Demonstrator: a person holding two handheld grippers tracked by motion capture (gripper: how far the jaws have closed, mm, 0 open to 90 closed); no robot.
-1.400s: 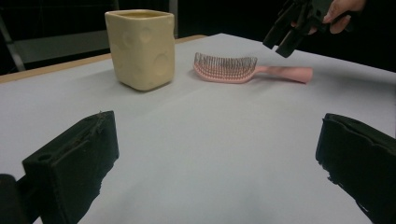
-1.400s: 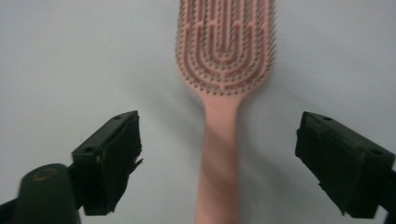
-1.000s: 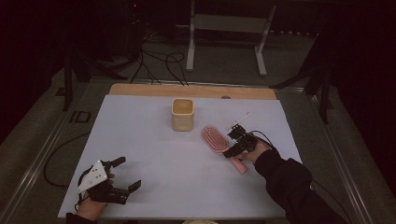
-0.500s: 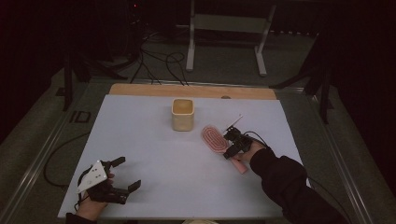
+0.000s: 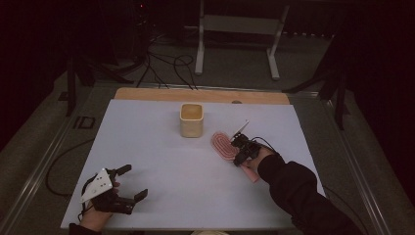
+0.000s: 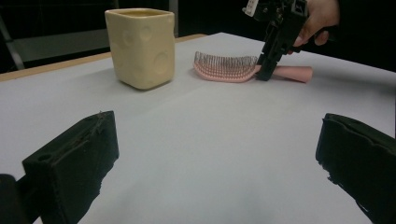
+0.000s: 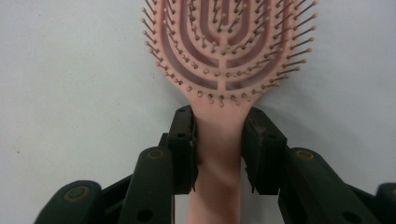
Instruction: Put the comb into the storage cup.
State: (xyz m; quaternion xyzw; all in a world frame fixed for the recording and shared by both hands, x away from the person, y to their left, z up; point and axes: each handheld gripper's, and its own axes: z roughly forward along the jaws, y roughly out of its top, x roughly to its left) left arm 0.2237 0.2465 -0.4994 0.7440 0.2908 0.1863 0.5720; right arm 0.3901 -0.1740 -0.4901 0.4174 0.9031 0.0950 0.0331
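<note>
A pink hairbrush (image 5: 222,144) lies bristles up on the white table (image 5: 171,166), right of centre, its handle pointing toward the person. My right gripper (image 5: 240,155) points down at its neck. The jaws have just been closing, and in the right gripper view the pads (image 7: 184,149) press both sides of the hairbrush (image 7: 224,46) just below the bristles. The left gripper view shows the hairbrush (image 6: 224,70) flat on the table with the right gripper (image 6: 262,72) on it. My left gripper (image 5: 135,181) rests at the near left corner, open and holding nothing.
A cream square cup (image 5: 191,121) with round dimples stands upright behind the table's centre, left of the brush; it is also in the left gripper view (image 6: 141,46). A wooden strip (image 5: 195,94) runs along the far edge. Beyond are a metal stand (image 5: 235,29) and floor cables (image 5: 166,63).
My right gripper has come down and slightly left onto the brush's neck, and its jaws have narrowed around it. The left gripper, brush and cup have stayed put.
</note>
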